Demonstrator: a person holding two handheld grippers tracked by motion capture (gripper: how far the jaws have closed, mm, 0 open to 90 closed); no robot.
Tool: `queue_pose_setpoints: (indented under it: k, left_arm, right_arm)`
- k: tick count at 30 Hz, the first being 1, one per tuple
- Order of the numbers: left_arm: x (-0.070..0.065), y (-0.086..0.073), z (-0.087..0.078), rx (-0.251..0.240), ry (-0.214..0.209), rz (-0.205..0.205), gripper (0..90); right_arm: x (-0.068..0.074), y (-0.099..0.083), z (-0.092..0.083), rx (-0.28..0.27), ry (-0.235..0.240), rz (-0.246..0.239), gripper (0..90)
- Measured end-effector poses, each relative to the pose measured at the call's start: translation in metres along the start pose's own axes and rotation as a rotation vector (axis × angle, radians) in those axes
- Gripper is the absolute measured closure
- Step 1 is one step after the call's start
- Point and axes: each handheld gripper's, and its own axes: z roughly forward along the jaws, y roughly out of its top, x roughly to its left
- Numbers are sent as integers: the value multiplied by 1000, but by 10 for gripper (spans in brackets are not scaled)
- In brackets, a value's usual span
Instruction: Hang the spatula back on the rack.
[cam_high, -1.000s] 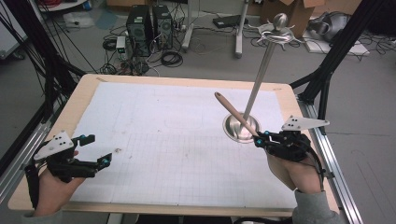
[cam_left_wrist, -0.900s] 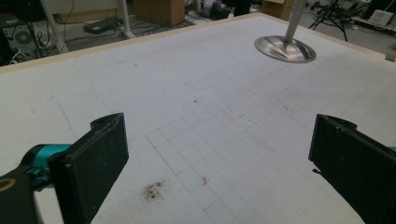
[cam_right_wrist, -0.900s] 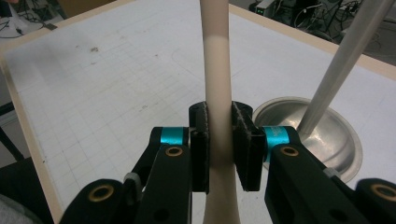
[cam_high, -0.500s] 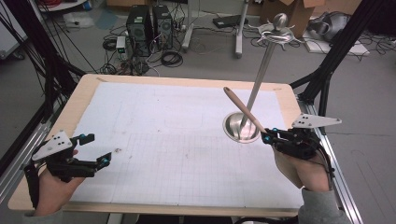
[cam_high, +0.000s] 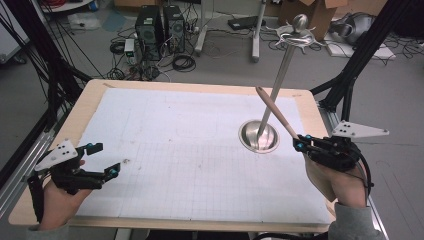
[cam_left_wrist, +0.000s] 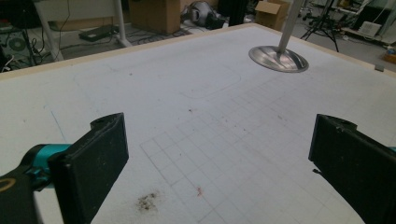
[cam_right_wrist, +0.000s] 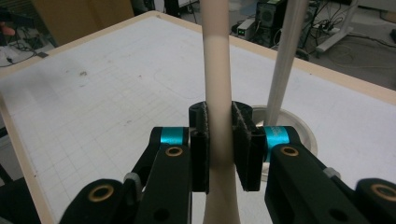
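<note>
High view: right hand-held gripper (cam_high: 300, 143) clamps wooden stick (cam_high: 276, 113), tilted up-left.

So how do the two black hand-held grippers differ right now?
The left gripper has its jaws wide apart with nothing between them; the right gripper is clamped on a pale wooden stick. The left sits low over the white gridded mat; the right tilts its stick upward. Both are black with teal joints.

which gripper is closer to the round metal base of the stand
Right. The right gripper, shut on a wooden stick, is just beside the base; the left gripper sits open at the table's opposite near corner.
</note>
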Motion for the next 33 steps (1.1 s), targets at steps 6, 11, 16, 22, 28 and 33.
queue_pose_setpoints:
  k: [6, 11, 16, 22, 28, 33]
  left_arm:
    - [0, 0, 3, 11, -7, 3, 52]
    - [1, 1, 6, 15, -10, 4, 52]
    - [1, 2, 8, 15, -15, 4, 52]
    - [2, 2, 11, 20, -20, 6, 52]
    - [1, 2, 13, 21, -23, 6, 52]
    - [1, 3, 15, 22, -27, 2, 52]
  right_arm:
    - [-6, -2, -8, -12, -19, 24, 788]
    - [-8, -2, -12, -20, -19, 17, 788]
    - [-9, -2, -15, -28, -10, 9, 788]
    - [-11, -4, -20, -39, -12, 6, 788]
    - [-14, -6, -28, -56, -19, 12, 788]
    - [-17, -7, -35, -72, -38, 34, 788]
